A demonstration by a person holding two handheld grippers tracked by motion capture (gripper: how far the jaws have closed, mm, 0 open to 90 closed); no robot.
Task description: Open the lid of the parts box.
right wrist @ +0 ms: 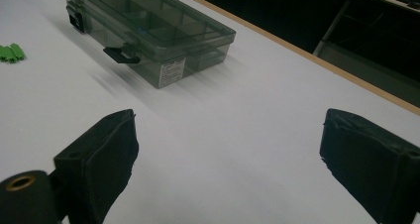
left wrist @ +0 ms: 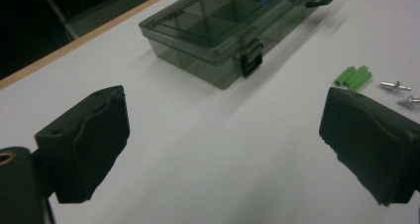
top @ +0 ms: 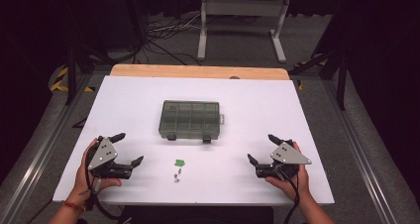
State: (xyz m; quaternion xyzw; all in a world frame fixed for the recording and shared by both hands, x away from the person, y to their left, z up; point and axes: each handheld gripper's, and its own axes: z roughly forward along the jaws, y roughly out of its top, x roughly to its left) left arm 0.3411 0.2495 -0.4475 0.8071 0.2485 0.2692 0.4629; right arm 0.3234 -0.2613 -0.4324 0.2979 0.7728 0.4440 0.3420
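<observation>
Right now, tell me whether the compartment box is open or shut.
Shut: the compartment box has its clear lid lying flat on the base, and both black latches sit folded down over the front wall.

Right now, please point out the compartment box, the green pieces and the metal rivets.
compartment box (top: 190, 117): high view, middle of its clear lid.
green pieces (left wrist: 353, 77): left gripper view, centre of the cluster.
metal rivets (left wrist: 394, 86): left gripper view, shaft of the upper rivet.

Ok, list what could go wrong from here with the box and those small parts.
The organizer box is latched shut, so its two black latches need opening first, and the light box may slide. The metal rivets and green plugs are tiny; the wide open left gripper or right gripper might flick them away.
</observation>
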